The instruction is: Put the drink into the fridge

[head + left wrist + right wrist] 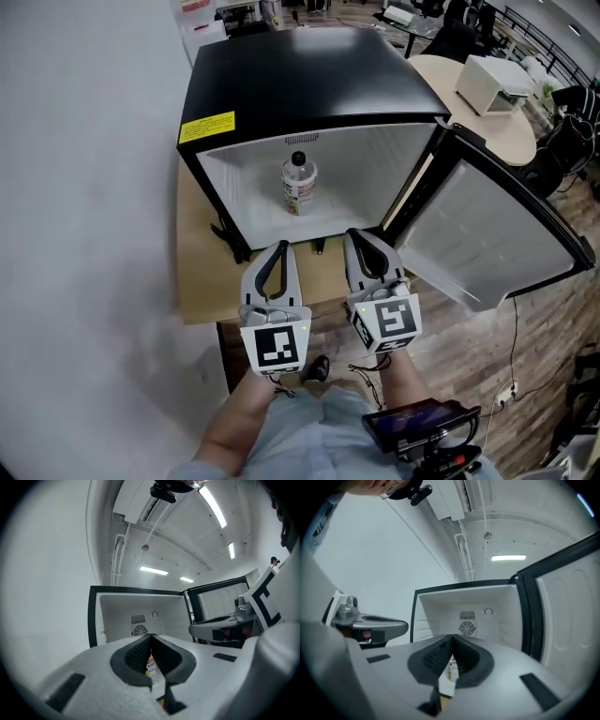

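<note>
The drink (299,184), a clear bottle with a black cap and a printed label, stands upright on the floor of the open black fridge (309,84), towards the back. Both grippers hover side by side just in front of the fridge's opening, apart from the bottle. My left gripper (278,247) has its jaws together and holds nothing. The right gripper (359,236) is likewise shut and empty. In the left gripper view a sliver of the bottle (151,663) shows behind the closed tips (151,637). The right gripper view also shows the bottle (450,667) behind its tips (452,638).
The fridge door (487,234) hangs wide open to the right. The fridge rests on a low wooden stand (197,272) against a white wall on the left. A round table with a white box (494,82) stands at the back right. A cable lies on the wooden floor (514,384).
</note>
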`<state>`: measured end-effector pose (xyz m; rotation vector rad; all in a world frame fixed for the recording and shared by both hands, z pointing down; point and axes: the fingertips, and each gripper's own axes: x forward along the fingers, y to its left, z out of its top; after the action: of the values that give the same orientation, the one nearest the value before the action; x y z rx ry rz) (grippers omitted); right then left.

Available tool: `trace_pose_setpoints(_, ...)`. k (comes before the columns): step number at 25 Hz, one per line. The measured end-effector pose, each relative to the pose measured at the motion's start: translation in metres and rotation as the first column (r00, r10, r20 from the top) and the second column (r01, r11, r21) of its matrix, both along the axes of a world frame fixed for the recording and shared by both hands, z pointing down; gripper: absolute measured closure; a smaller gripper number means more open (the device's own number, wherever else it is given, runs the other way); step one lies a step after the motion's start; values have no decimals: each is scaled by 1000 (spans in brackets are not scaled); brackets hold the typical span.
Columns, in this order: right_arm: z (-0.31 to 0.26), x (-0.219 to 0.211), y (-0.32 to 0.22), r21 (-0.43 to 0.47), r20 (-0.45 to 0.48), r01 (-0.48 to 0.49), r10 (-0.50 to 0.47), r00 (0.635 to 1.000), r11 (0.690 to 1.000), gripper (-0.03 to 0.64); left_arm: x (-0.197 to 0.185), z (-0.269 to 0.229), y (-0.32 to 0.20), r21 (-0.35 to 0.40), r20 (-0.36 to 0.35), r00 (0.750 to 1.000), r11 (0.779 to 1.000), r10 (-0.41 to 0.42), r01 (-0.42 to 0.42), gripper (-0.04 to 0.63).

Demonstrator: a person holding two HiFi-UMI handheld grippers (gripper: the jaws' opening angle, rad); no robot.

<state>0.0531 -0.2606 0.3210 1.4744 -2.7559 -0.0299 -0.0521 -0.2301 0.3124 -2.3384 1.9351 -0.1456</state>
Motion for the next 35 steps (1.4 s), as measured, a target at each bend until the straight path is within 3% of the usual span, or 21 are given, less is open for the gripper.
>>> trace_pose_setpoints(6,-6,2,16,34,-45,-12,14,999,999,611,0,-15,7,36,8,1000,999,11,-12,586)
trace_pose_setpoints(23,-25,10,42,100,-68,-60,67,995,993,612,-3,-33,29,83,34,999,996,16,-19,586)
trace_pose_setpoints(35,-35,4,50,123,-73,-44,53,996,991,612,-5,-45,40,105,40,999,994,11,-15,586)
